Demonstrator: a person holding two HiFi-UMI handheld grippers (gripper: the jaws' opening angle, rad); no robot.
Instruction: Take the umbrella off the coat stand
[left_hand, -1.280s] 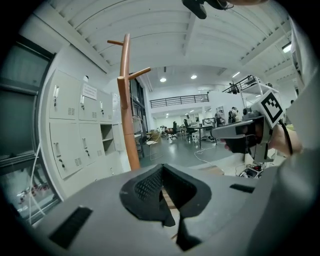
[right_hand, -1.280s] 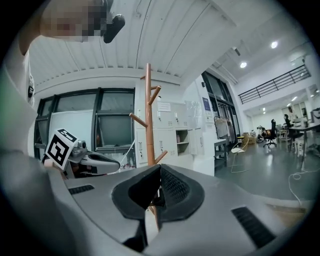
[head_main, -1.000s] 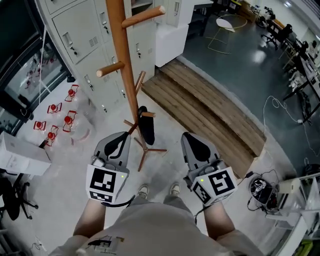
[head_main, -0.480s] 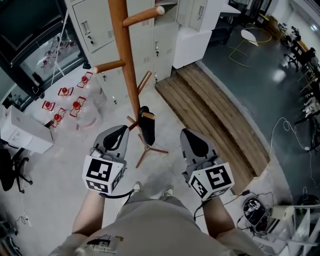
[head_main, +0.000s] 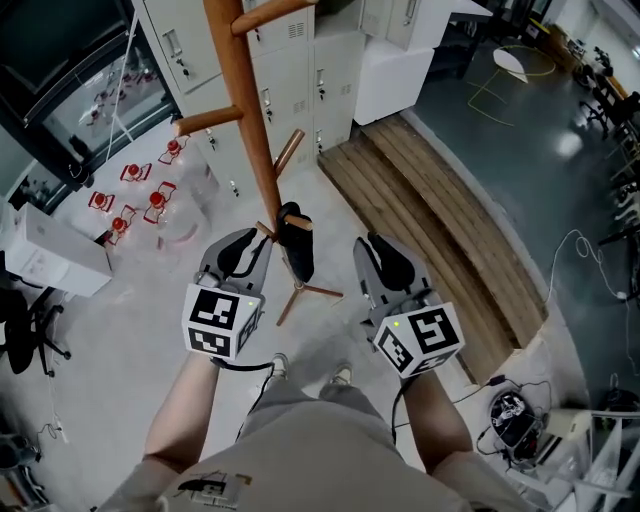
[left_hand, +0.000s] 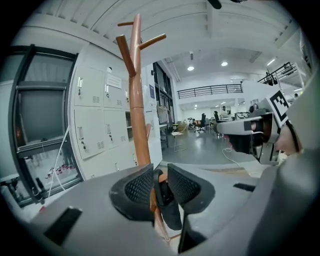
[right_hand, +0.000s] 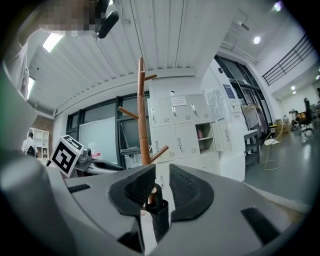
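A wooden coat stand (head_main: 248, 110) rises in front of the lockers. A black folded umbrella (head_main: 296, 245) hangs from one of its low pegs. My left gripper (head_main: 240, 255) hovers just left of the umbrella and my right gripper (head_main: 385, 262) to its right, neither touching it. In the left gripper view the jaws (left_hand: 160, 182) have just been opening; nothing is between them, and the umbrella (left_hand: 170, 210) shows beyond the gap. The right gripper (right_hand: 162, 187) has also just been opening and stands a narrow gap apart, empty, with the umbrella (right_hand: 159, 215) and the stand (right_hand: 144, 125) behind.
White lockers (head_main: 300, 60) stand behind the stand, and a wooden platform (head_main: 440, 230) runs off to the right. Red items (head_main: 140, 195) and a white box (head_main: 60, 265) lie on the floor at left. Cables and a device (head_main: 515, 425) sit at the lower right.
Both grippers have moved forward toward the stand, and the left one now sits close beside the umbrella. The stand and umbrella appear nearer in the head view.
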